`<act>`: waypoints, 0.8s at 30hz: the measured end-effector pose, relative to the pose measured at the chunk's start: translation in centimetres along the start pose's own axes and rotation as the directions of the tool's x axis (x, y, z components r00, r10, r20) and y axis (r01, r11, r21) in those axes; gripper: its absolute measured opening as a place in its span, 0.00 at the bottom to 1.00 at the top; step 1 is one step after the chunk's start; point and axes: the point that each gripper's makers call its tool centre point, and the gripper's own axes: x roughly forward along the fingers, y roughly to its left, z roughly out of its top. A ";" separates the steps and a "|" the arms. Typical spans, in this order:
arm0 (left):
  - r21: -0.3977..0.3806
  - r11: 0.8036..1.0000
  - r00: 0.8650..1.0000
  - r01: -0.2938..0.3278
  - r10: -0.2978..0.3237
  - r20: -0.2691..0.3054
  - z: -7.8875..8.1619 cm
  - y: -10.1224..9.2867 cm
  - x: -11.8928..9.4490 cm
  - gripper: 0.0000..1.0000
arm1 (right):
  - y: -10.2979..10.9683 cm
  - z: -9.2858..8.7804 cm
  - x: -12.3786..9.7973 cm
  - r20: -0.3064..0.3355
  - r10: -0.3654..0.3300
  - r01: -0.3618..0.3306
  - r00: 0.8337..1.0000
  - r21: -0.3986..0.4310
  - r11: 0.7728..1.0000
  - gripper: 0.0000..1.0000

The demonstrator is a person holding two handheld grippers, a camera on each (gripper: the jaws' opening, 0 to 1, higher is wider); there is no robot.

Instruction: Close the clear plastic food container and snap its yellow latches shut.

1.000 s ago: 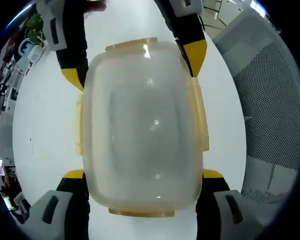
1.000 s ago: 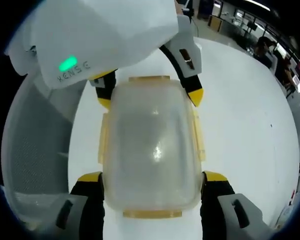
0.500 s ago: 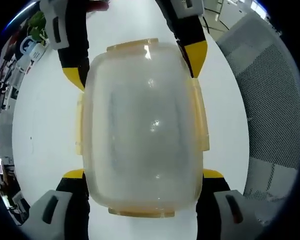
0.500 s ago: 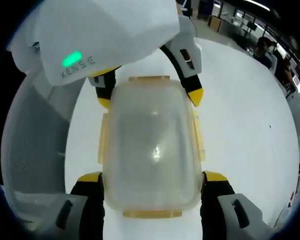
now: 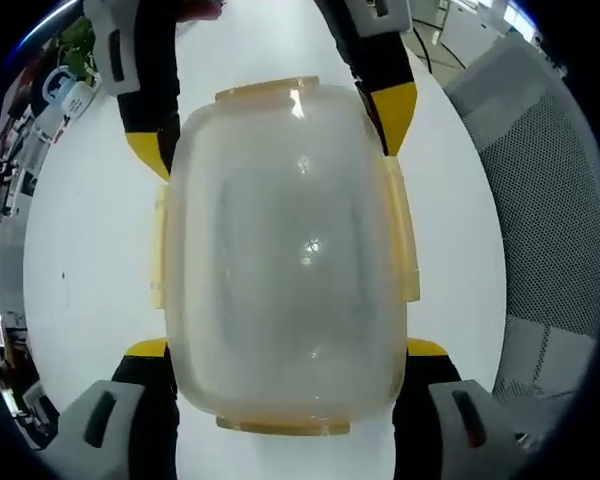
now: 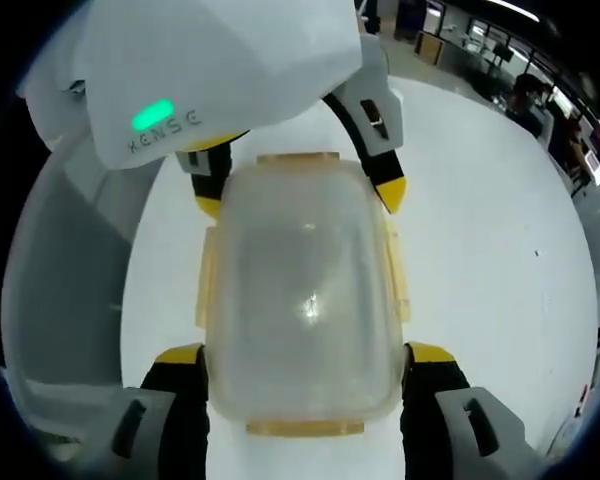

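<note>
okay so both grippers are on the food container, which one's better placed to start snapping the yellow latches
Roughly even, slight lean left. Both grippers straddle the clear container, one at each end, and each has an end latch between its own jaws. The left gripper sits as close as the right gripper, so either could start.

1. A white tabletop (image 5: 80,250) with a smooth, bare surface spreads under the scene; in the right gripper view it (image 6: 490,260) carries a few tiny dark specks.
2. A grey mesh chair back (image 5: 545,210) stands just beside the tabletop's edge in the left gripper view.
3. Green plant leaves (image 5: 72,45) and cluttered shelves (image 5: 10,160) show past the tabletop's far edge.
4. In the right gripper view, an open office area (image 6: 520,70) lies beyond, with desks, dark furniture and a bright ceiling light strip (image 6: 515,10).
</note>
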 end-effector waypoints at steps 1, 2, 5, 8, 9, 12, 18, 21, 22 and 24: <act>-0.001 1.000 1.000 0.000 0.000 0.001 0.0 0.1 0.0 0.91 | -0.1 0.0 0.0 0.000 0.000 0.000 1.000 0.000 1.000 0.79; -0.001 1.000 1.000 0.001 -0.001 0.002 0.0 0.2 0.0 0.91 | -0.2 0.0 0.0 -0.001 0.001 -0.001 1.000 -0.001 1.000 0.79; -0.003 1.000 1.000 0.002 -0.002 0.004 0.0 0.6 0.1 0.91 | -0.6 0.0 0.0 -0.004 0.001 -0.001 1.000 -0.001 1.000 0.79; -0.002 1.000 1.000 0.004 -0.004 0.005 -0.1 1.0 0.1 0.91 | -1.1 0.0 0.0 -0.005 0.000 0.000 1.000 0.001 1.000 0.79; -0.002 1.000 1.000 0.004 -0.004 0.006 -0.1 1.2 0.2 0.91 | -1.2 0.0 0.0 -0.005 0.000 0.000 1.000 0.001 1.000 0.79; -0.004 1.000 1.000 0.005 -0.005 0.008 -0.1 1.6 0.2 0.91 | -1.7 0.0 0.0 -0.007 0.000 0.000 1.000 0.002 1.000 0.79; -0.008 1.000 1.000 0.007 -0.007 0.009 -0.1 2.3 0.3 0.91 | -2.3 0.0 0.0 -0.007 -0.001 0.001 1.000 0.001 1.000 0.79; -0.012 1.000 1.000 0.007 -0.007 0.012 -0.2 2.6 0.4 0.92 | -2.6 0.0 0.0 -0.007 -0.001 0.001 1.000 0.001 1.000 0.79; -0.012 1.000 1.000 0.007 -0.007 0.013 -0.2 2.7 0.4 0.92 | -2.7 0.0 0.0 -0.007 -0.001 0.001 1.000 0.002 1.000 0.79; -0.014 1.000 1.000 0.010 -0.010 0.015 -0.2 2.8 0.4 0.92 | -2.8 0.0 0.0 -0.008 -0.001 0.001 1.000 0.002 1.000 0.79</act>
